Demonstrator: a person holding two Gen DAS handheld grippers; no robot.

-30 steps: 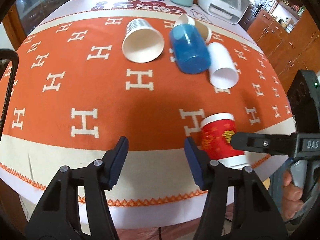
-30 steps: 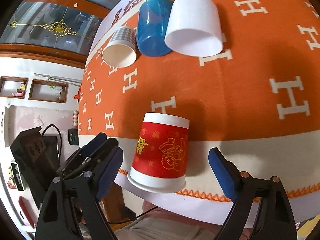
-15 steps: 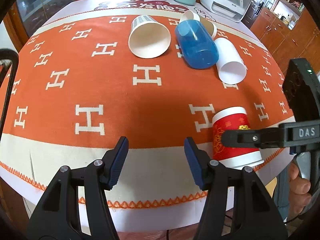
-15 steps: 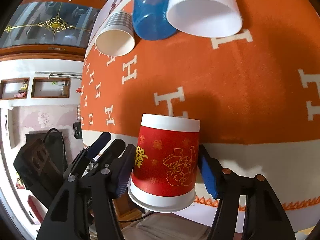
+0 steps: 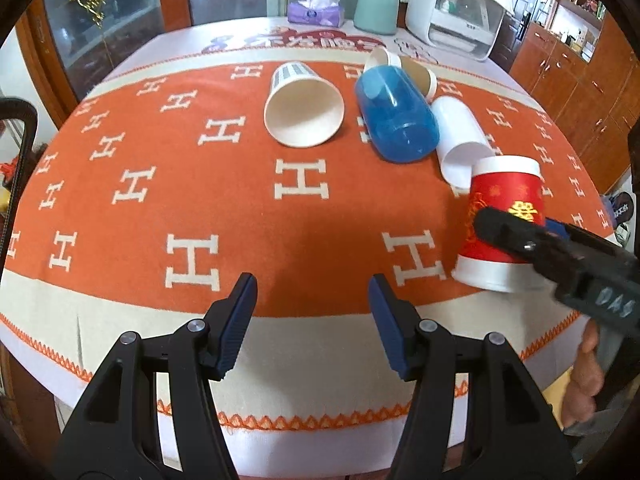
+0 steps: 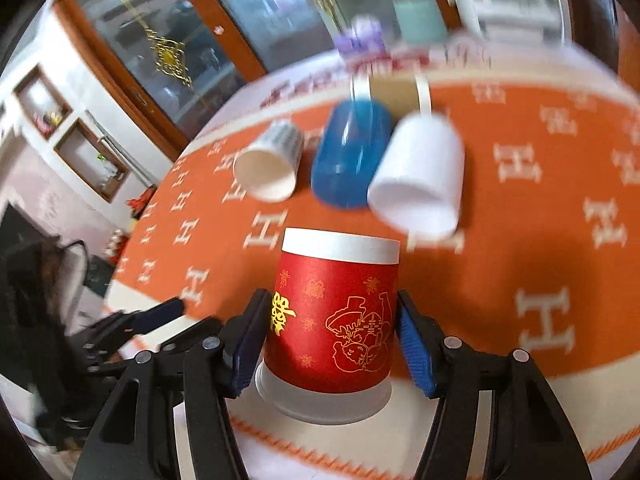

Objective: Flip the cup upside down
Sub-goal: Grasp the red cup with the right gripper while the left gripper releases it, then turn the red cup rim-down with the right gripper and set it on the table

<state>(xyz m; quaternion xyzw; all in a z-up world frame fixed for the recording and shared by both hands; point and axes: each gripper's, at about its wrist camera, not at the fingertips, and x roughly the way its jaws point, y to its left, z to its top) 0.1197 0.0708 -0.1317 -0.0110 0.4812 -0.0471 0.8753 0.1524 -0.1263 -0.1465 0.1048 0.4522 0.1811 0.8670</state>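
A red paper cup [image 6: 332, 320] with gold figures and white bands stands mouth down between the fingers of my right gripper [image 6: 330, 340], which is shut on its sides. In the left wrist view the red cup [image 5: 500, 220] is at the right, tilted and raised off the orange cloth, with the right gripper's finger [image 5: 516, 236] across it. My left gripper [image 5: 312, 320] is open and empty over the near edge of the table.
Behind lie a white paper cup [image 5: 304, 110], a blue plastic cup [image 5: 394, 118], a white cup [image 5: 460, 140] and a brown cup [image 5: 416, 76], all on their sides. A tissue pack [image 5: 316, 14], a green canister [image 5: 376, 10] and a white appliance [image 5: 456, 12] stand at the far edge.
My right gripper closed on the red cup, then lifted it and carried it farther onto the table. The right wrist view has swung level. The left gripper stayed open.
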